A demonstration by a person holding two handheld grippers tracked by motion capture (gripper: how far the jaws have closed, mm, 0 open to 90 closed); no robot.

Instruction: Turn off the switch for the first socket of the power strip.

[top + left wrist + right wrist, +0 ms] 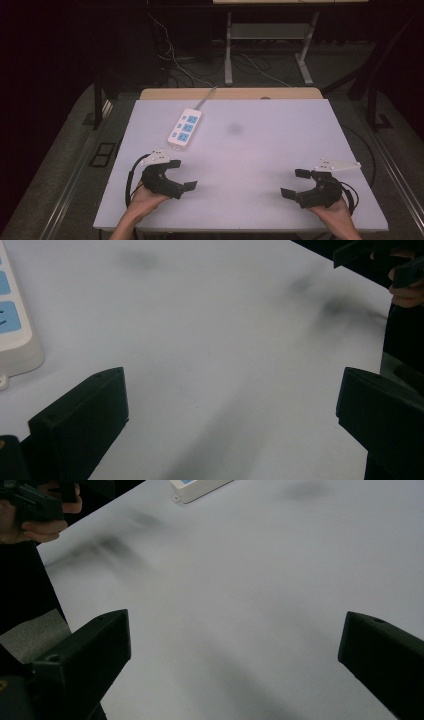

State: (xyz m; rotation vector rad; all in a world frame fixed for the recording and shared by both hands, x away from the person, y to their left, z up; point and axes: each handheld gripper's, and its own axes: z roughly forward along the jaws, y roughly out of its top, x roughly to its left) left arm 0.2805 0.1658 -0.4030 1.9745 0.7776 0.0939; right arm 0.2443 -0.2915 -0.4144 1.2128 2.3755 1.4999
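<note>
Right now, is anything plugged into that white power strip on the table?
No, in the high view the power strip shows its three blue sockets bare, with no plug in any of them.

Each hand carries a black claw: the left claw and the right claw have chunky, angular bodies of matte black plastic with two blocky jaws. A pale grey three-cornered plate with small dark holes sits on top of each. A black cable loops from the rear of each claw. In the gripper views the jaws show flat faces, squared edges and a small round screw hole near each tip. The forearms are bare, with no sleeves.
</note>
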